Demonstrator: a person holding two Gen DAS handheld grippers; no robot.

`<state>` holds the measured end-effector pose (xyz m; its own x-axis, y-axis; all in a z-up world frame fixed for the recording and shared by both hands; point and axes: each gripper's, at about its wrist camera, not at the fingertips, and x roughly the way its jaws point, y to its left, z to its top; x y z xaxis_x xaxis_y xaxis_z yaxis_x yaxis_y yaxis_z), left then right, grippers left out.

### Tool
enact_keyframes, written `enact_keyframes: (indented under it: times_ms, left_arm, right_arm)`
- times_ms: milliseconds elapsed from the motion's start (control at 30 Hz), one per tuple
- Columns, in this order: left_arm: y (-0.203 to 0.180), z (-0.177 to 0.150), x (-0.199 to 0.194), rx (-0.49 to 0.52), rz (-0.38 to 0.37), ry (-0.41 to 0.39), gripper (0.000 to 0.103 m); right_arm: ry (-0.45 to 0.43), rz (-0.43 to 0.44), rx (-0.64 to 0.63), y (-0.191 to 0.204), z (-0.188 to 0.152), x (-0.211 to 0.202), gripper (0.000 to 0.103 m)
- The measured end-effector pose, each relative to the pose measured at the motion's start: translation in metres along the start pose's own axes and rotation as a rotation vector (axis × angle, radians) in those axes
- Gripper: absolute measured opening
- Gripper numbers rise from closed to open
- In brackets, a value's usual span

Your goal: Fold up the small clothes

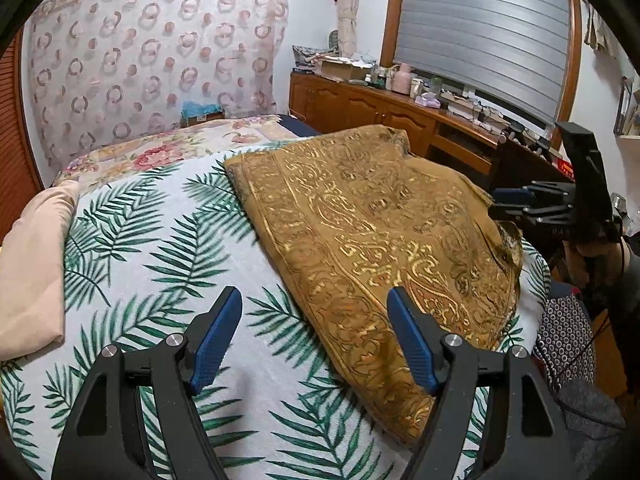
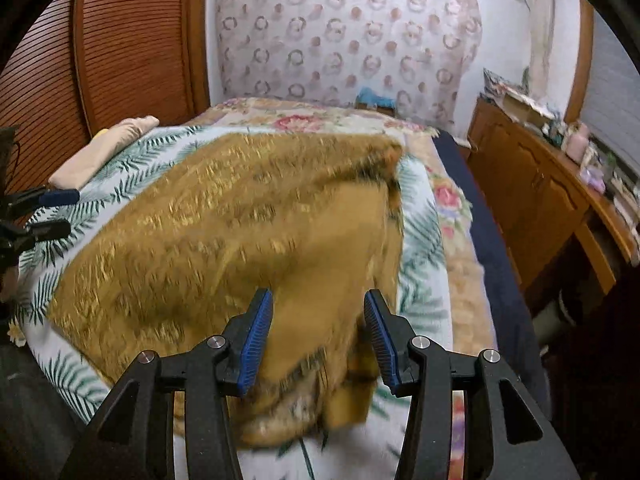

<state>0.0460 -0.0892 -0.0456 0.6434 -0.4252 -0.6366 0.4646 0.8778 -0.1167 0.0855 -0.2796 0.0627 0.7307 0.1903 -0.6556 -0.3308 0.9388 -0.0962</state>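
A mustard-gold patterned cloth [image 1: 380,232] lies spread on the palm-leaf bedsheet [image 1: 152,248]. My left gripper [image 1: 314,300] is open and empty, hovering over the sheet beside the cloth's left edge. My right gripper [image 2: 318,306] is open, with the cloth [image 2: 224,232] lying between and under its fingers; the near corner is bunched and the view is motion-blurred. The right gripper also shows in the left wrist view [image 1: 516,204] at the cloth's right edge, and the left gripper shows at the left edge of the right wrist view [image 2: 52,214].
A folded beige garment [image 1: 32,264] lies at the left of the bed [image 2: 116,140]. A floral blanket [image 1: 168,148] covers the far end. A wooden cabinet [image 1: 360,108] with clutter runs along the right wall. Dark patterned clothes [image 1: 568,336] hang off the bed's right side.
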Motion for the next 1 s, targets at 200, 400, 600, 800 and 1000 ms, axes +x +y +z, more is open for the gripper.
enact_keyframes:
  times_ms: [200,400,600,800,1000]
  left_arm:
    - [-0.007,-0.006,0.010,0.014,-0.006,0.031,0.076]
    - [-0.009,-0.010,0.017,0.018,-0.009,0.062,0.076]
    - [-0.011,-0.009,0.014,0.018,-0.005,0.060,0.076]
    - [-0.013,-0.016,0.016,0.013,-0.027,0.099,0.076]
    - [-0.020,-0.018,0.018,0.020,-0.058,0.130,0.064]
  right_arm:
    - [0.027,0.007,0.039,-0.012,-0.010,-0.008,0.049]
    - [0.036,0.010,0.016,-0.007,-0.006,0.006,0.038]
    - [-0.012,0.034,0.022,-0.012,-0.005,-0.007,0.011]
    - [-0.037,-0.026,0.027,-0.015,-0.009,-0.034,0.009]
    - [-0.011,-0.050,0.015,-0.009,-0.011,-0.028,0.009]
